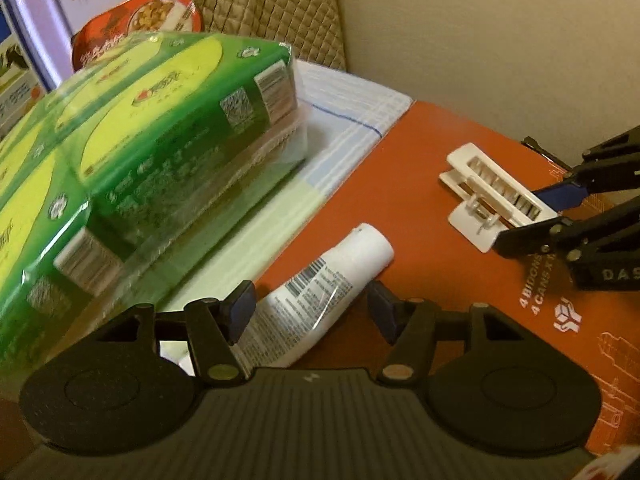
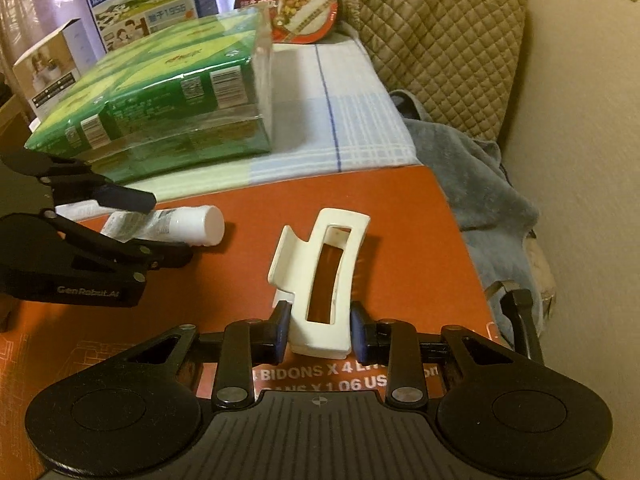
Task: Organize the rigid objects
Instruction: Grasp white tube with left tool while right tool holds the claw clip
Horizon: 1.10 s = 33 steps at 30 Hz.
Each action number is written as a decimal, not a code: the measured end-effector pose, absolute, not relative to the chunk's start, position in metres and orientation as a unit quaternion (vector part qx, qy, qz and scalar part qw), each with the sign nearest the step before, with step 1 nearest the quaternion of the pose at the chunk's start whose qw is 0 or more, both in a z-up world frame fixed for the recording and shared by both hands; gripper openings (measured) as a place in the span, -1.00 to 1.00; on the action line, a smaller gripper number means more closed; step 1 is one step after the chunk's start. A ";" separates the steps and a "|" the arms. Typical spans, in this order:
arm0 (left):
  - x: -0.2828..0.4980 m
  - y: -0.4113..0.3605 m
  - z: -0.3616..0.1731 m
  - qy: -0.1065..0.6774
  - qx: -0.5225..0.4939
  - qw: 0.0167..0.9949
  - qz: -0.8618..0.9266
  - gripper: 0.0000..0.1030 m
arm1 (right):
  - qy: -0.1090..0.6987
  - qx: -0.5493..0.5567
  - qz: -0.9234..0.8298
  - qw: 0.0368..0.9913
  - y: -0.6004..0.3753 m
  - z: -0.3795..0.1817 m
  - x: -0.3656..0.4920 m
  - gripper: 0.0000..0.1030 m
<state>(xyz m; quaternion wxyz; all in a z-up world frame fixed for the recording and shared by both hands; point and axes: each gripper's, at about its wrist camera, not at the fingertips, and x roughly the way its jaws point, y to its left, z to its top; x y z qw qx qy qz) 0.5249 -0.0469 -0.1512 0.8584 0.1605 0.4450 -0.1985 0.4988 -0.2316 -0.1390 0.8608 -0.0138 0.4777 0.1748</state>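
Right wrist view shows the right gripper (image 2: 319, 334) pinching a white hair clip (image 2: 320, 276) between its blue pads, the clip resting on an orange box (image 2: 400, 216). To the left, the left gripper (image 2: 160, 228) straddles a white tube (image 2: 176, 224) that lies on the same box, its fingers spread either side with no clear contact. Farther back, a green shrink-wrapped pack of cartons (image 2: 160, 104) sits on a checked cloth (image 2: 352, 112), with a red sealed food bowl (image 2: 296, 8) behind it and a milk carton box (image 2: 140, 0) at the far left.
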 end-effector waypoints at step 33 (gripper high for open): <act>0.402 -0.014 -0.146 0.502 0.027 0.862 -0.067 -0.37 | 0.473 -0.042 0.306 0.825 -0.214 -0.140 0.440 -0.41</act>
